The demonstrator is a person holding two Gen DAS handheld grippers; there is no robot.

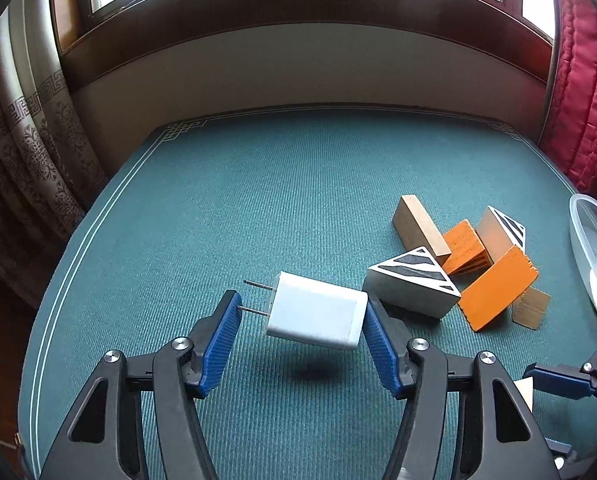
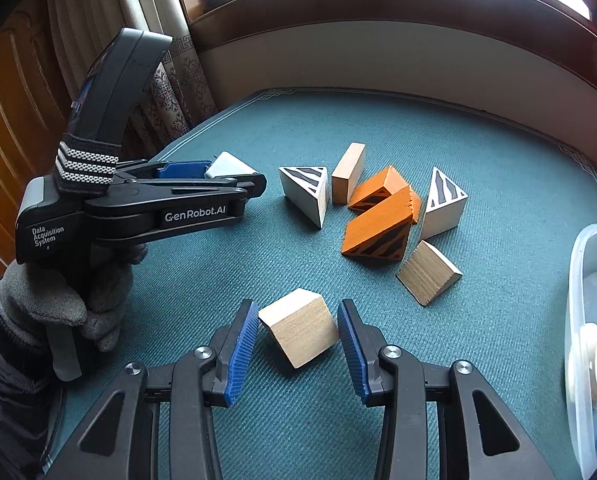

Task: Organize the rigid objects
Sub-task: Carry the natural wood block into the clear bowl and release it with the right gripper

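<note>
My left gripper is shut on a white wall charger, gripped between one plug prong and its rear end, lifted above the green table; it also shows in the right wrist view. My right gripper is open, its blue pads either side of a plain wooden block on the table. A pile of wooden blocks lies beyond: striped white wedges, orange blocks, plain blocks.
A clear plastic tub with a pale round item stands at the right table edge, and shows in the left wrist view. Curtains hang left, a red quilted cloth right, a wall and window behind.
</note>
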